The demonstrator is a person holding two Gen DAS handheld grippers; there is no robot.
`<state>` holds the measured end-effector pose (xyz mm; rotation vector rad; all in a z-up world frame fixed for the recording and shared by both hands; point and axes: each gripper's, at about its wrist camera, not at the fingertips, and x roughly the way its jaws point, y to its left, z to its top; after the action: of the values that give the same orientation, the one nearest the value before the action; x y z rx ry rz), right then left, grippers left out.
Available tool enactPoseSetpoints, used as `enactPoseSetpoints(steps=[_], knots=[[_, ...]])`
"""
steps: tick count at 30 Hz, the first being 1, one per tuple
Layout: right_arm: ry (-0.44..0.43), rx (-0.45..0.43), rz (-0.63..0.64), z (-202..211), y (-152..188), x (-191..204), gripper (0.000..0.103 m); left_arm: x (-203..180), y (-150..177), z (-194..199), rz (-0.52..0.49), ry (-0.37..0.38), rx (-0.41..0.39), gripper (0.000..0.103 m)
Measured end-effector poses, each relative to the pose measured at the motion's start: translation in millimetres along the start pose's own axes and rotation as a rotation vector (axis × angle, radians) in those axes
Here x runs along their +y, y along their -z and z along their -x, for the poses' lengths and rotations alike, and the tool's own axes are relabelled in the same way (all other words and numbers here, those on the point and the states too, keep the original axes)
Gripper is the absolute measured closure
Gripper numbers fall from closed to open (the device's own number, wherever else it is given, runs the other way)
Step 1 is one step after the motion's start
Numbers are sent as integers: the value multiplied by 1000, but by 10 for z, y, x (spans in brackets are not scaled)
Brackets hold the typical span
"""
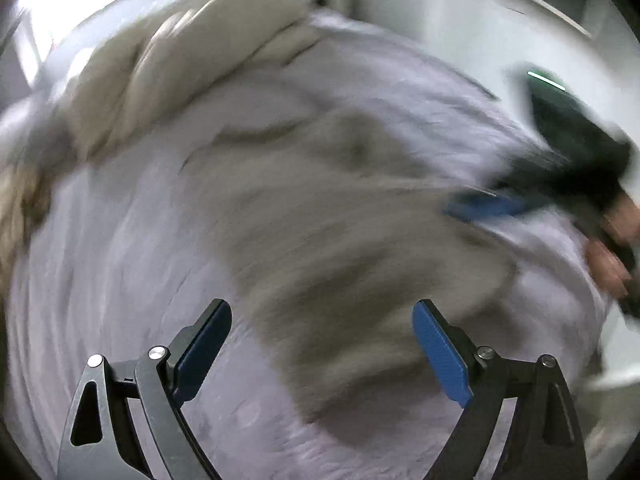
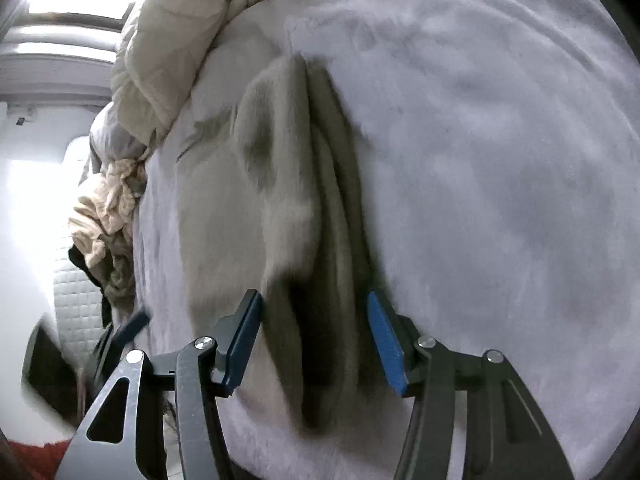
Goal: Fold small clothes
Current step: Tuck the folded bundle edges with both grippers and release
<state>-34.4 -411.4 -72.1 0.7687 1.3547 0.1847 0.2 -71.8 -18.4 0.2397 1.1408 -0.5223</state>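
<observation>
Grey-brown soft fabric garment (image 2: pixel 280 184) lies spread on a pale lilac fleecy blanket (image 2: pixel 500 160) that covers the bed, part of it flat and part gathered into long upright folds. In the right wrist view those folds run between the two blue-padded fingers of the right gripper (image 2: pixel 314 336), which stand partly apart with the bunched cloth filling the gap; whether the pads actually press the cloth cannot be told. In the left wrist view (heavily motion-blurred) the same garment (image 1: pixel 332 232) shows as a broad dull patch on the blanket (image 1: pixel 120 260), and the left gripper (image 1: pixel 322 320) hangs above it with its fingers wide apart and nothing between them. At the right edge of that view the right gripper (image 1: pixel 484 206) appears as a blue pad on a black body, held by a hand (image 1: pixel 612 256). Beyond the garment, a cream quilted duvet (image 2: pixel 172 48) is heaped along the far side of the blanket, and a crumpled beige cloth (image 2: pixel 108 208) sits at the blanket's edge just below it.
</observation>
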Motion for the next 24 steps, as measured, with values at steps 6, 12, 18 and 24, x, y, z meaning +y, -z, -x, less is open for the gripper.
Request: enactPoseSetpoints(steps=[6,12,18,24], knots=[[-27,1,-42,-40,305,-26,90,456,26,-441,296,213,155,29],[92,-20,38,-114,406,-66,90,257,163,-564,200,141,188,32],[115,-3,5,-180,446,-218,84,216,350,-642,227,105,226,32],[118,24,-37,-74,493,-236,70,205,394,-486,273,54,249,32]])
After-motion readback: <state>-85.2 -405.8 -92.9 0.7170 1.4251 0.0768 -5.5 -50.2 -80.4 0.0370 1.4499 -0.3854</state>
